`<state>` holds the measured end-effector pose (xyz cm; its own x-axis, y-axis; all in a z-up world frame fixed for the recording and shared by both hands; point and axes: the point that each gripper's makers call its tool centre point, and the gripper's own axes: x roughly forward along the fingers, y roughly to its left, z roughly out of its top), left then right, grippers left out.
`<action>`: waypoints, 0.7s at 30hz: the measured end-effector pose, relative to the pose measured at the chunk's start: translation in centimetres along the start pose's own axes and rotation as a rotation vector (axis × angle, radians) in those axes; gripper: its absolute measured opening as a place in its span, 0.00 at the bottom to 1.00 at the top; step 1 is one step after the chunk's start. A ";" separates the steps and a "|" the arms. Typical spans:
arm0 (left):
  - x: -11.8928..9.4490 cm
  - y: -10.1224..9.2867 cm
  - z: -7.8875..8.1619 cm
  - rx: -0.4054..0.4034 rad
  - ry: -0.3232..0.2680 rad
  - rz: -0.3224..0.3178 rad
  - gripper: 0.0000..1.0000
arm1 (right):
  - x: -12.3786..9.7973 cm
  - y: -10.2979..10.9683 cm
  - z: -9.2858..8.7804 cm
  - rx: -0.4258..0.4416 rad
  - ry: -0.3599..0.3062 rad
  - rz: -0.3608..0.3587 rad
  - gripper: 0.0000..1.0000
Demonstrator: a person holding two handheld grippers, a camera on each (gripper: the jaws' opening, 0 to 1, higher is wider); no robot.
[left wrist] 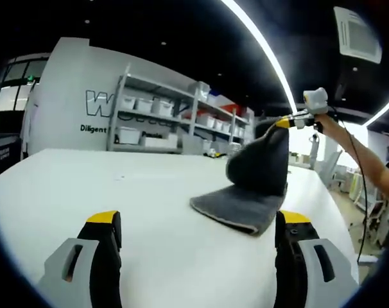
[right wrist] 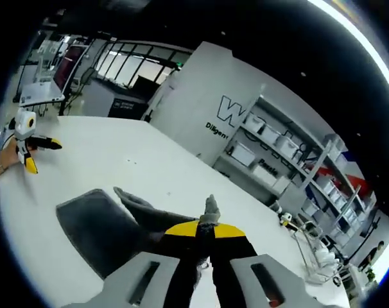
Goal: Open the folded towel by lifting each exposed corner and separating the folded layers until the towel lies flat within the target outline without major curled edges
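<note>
A dark grey towel (left wrist: 236,206) lies on the white table (left wrist: 117,186), partly folded. One corner of it is pulled up into a peak (left wrist: 264,160). My right gripper (left wrist: 285,122) is shut on that corner, which pokes out above the yellow-tipped jaws (right wrist: 205,230). The rest of the towel (right wrist: 95,234) drapes down to the table in the right gripper view. My left gripper (left wrist: 198,219) stands open just above the table, short of the towel's near edge, holding nothing. It also appears in the right gripper view as the other gripper (right wrist: 43,156), jaws apart.
Metal shelves (left wrist: 175,119) with white bins stand along the wall behind the table. A person's arm (left wrist: 358,151) reaches in from the right. The table's right edge (left wrist: 329,199) runs close behind the towel. More benches (right wrist: 43,96) stand beyond the far side.
</note>
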<state>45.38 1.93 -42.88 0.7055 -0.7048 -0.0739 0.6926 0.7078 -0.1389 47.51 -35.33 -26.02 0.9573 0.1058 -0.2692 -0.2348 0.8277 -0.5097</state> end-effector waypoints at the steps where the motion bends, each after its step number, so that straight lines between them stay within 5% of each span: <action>1: 0.0 0.0 0.0 0.001 0.002 0.001 0.98 | -0.2 -0.7 -0.2 0.005 0.001 -0.014 0.01; 10: 0.0 -0.2 0.2 0.012 -0.003 -0.001 0.98 | -1.2 -5.5 -3.9 0.041 0.056 -0.103 0.01; 21: -0.1 -0.2 -0.2 0.017 0.011 0.004 0.98 | 0.6 -6.7 -14.2 0.136 0.207 -0.124 0.01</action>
<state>45.16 1.82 -43.00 0.7068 -0.7023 -0.0852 0.6922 0.7114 -0.1214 47.22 -48.62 -34.39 0.9189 -0.1044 -0.3803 -0.0798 0.8952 -0.4385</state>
